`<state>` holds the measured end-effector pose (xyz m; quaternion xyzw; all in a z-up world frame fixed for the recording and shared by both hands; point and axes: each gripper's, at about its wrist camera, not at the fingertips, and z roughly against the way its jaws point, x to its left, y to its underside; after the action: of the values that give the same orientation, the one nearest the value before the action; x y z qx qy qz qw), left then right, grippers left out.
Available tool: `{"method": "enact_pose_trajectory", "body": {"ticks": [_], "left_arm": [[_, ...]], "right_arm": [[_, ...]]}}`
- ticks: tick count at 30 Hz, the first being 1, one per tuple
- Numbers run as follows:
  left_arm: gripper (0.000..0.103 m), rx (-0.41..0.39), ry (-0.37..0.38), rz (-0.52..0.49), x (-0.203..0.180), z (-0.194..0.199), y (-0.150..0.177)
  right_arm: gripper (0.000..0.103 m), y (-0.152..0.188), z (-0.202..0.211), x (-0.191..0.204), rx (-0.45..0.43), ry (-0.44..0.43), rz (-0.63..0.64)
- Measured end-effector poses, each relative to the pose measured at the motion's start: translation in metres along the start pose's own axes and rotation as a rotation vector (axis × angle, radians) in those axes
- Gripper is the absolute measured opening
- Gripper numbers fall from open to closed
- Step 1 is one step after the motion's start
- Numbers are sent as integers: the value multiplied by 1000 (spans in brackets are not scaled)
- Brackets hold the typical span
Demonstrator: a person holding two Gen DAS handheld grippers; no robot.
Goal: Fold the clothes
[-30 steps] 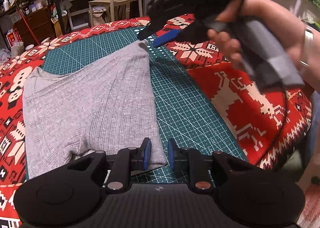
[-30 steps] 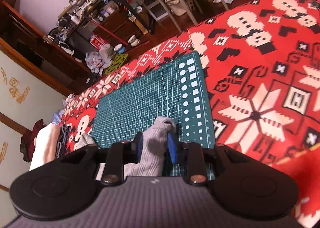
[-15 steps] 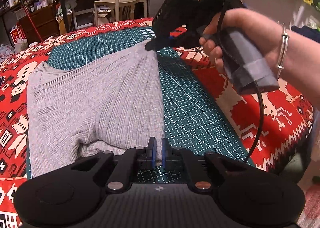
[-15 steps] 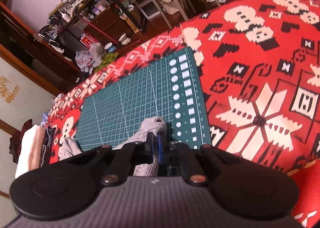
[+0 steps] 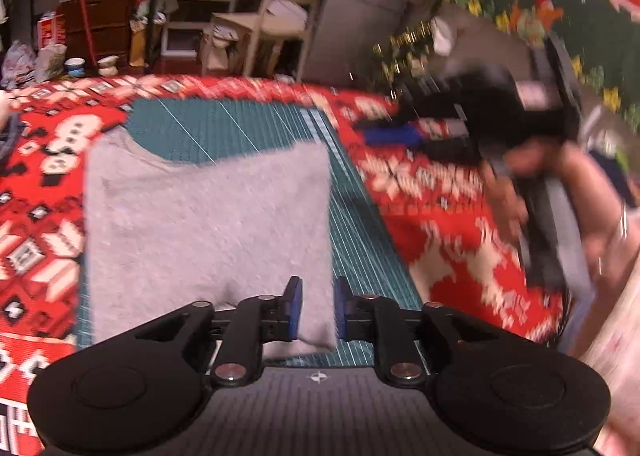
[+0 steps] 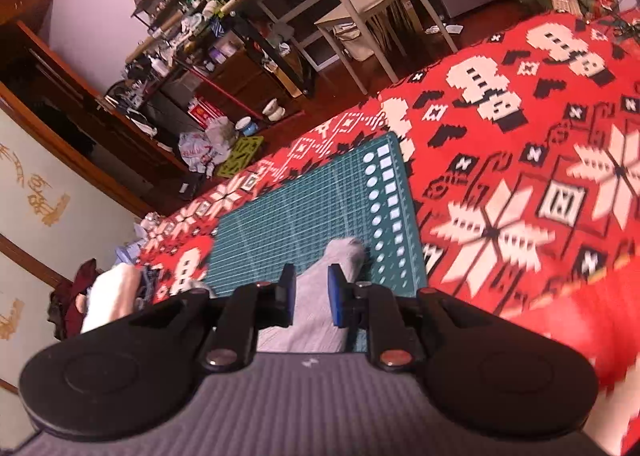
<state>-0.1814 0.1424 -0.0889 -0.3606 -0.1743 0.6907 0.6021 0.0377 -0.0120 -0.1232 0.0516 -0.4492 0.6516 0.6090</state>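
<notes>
Both the left gripper (image 5: 316, 310) and right gripper (image 6: 312, 296) have just been opening, jaws slightly parted and gripping nothing, the grey garment (image 5: 208, 223) lying below and ahead on the green mat (image 5: 360, 240); this fold looks released, so next comes regrasping an edge

Both grippers black w/ blue pads: left gripper (image 5: 315, 310), right gripper (image 6: 311, 298). Silver screws at finger pivots, round black side discs, ribbed grey body w/ small white mark. Right hand (image 5: 560, 195) wears a bracelet
</notes>
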Motion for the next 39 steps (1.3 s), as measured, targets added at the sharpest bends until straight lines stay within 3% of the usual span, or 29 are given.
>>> {"method": "enact_pose_trajectory", "body": {"ticks": [8,10,12,16,20,31,39], "left_arm": [[29,-79,-49,110,75,21,-57],[29,-82,-83,161,98,15,-67],[29,-82,-110,220,119,6,-74],[29,-83,-78,359,153,-15,-77],[29,-80,-23,408,167,-32,-77],[27,16,-18,418,177,-54,-63],[2,18,-20,401,174,-55,-58]], "right_arm": [[24,25,20,13,-21,-3,-61],[34,25,18,18,-33,-1,-62],[34,23,13,21,-36,14,-49],[34,19,-2,23,4,-14,-38],[34,18,-18,22,50,-40,-46],[38,19,-30,13,80,-19,-55],[39,20,-32,14,80,-9,-48]]}}
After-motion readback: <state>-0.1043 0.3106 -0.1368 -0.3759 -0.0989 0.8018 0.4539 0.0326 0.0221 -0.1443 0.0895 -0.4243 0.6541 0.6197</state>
